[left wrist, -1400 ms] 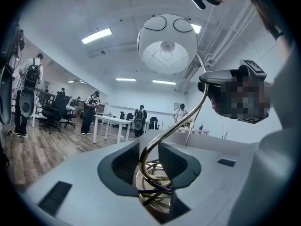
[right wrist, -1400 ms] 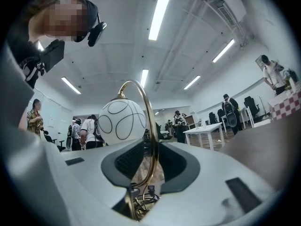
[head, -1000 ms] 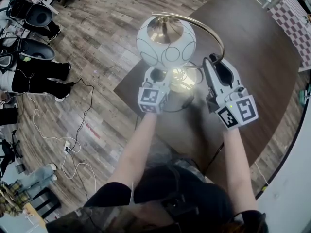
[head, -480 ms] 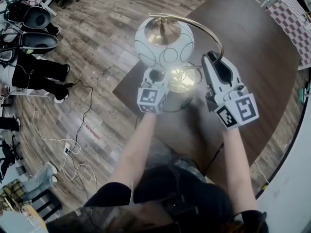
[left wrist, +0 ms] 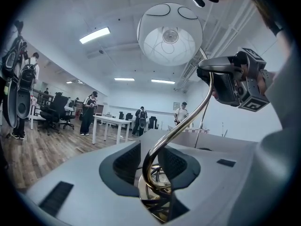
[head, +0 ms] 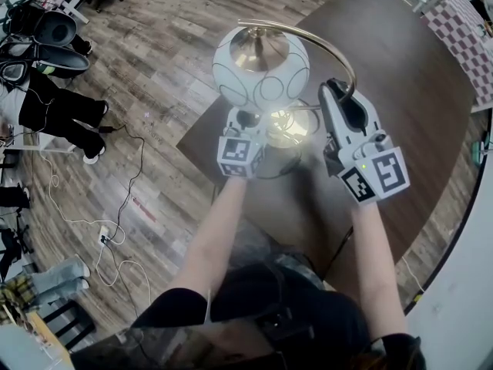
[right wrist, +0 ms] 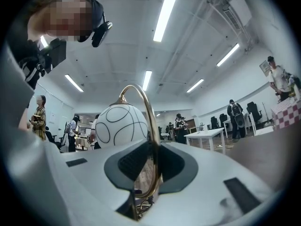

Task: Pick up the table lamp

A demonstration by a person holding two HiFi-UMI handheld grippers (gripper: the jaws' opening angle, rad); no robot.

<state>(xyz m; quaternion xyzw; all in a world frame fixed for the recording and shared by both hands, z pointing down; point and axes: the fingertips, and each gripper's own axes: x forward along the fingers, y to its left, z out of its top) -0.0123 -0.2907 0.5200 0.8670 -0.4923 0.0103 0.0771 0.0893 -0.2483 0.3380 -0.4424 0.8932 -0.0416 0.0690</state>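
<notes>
Table lamp (head: 262, 68) at table (head: 416, 106) corner, not lifted.
Left gripper (head: 248, 119) and right gripper (head: 333, 92) were just being closed round its stem (right wrist: 153, 142), apparently unclamped.

Lamp base (head: 289, 126) at tabletop (head: 416, 122) corner partly hidden under shade (head: 262, 66), tabletop cut off at right picture edge, distant people (left wrist: 89, 113) too small to tell.

From the head camera I see two light grey plastic grippers. The left gripper (head: 248, 119) ends in a black-and-white marker cube (head: 240, 155) at its 6 o'clock end, and the right gripper (head: 337, 95) likewise, plus a small green light (head: 362, 167). Short black sleeves (head: 173, 308), dark clothing below.
</notes>
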